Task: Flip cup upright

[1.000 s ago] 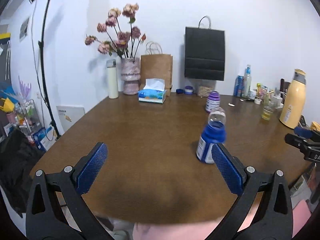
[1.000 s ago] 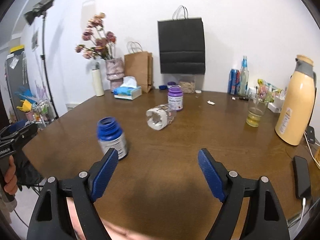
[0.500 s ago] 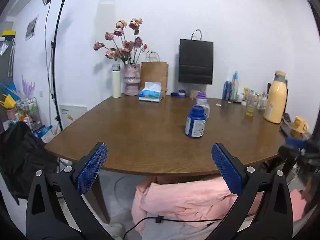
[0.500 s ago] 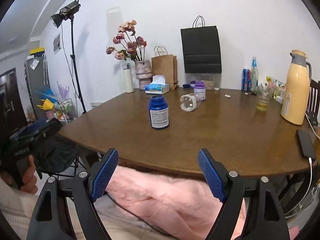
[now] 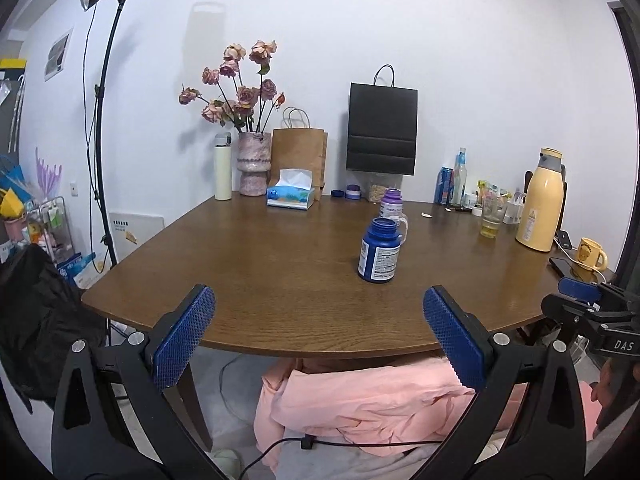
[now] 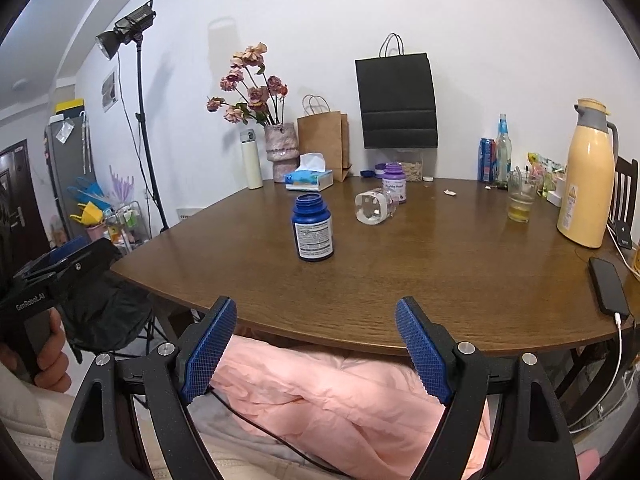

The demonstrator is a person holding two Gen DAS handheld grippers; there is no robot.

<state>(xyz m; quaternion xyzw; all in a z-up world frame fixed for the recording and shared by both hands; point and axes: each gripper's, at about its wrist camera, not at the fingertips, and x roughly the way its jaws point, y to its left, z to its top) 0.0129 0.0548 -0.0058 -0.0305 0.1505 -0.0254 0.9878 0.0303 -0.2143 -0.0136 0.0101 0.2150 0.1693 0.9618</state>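
1. Left gripper (image 5: 318,336): fingers spread wide, nothing between the blue pads. It is held off the near edge of the table (image 5: 280,280), above a pink fabric (image 5: 360,400).
2. Right gripper (image 6: 316,348): fingers likewise spread wide and empty, also off the near table edge and over the pink fabric. (The left gripper's body and the hand (image 6: 50,364) holding it show at the left border of the right wrist view.)
3. Cup (image 6: 376,207): a clear cup lying on its side near the middle of the table, open mouth turned toward the right wrist camera. It lies well apart from both grippers, farther across the table and slightly right of the right gripper's centre line.
4. In the left wrist view the cup (image 5: 402,226) is mostly hidden behind the blue bottle (image 5: 379,256); only its clear rim shows.
5. Blue bottle: upright, uncapped, between the grippers and the cup, to the cup's near left in the right wrist view.
6. Purple bottle (image 6: 394,188): upright, just behind the cup; whether they touch cannot be told.
7. Right side of the table: a glass of yellow liquid (image 6: 520,200), a cream thermos (image 6: 588,184) and a phone (image 6: 608,284) on a charging cable.
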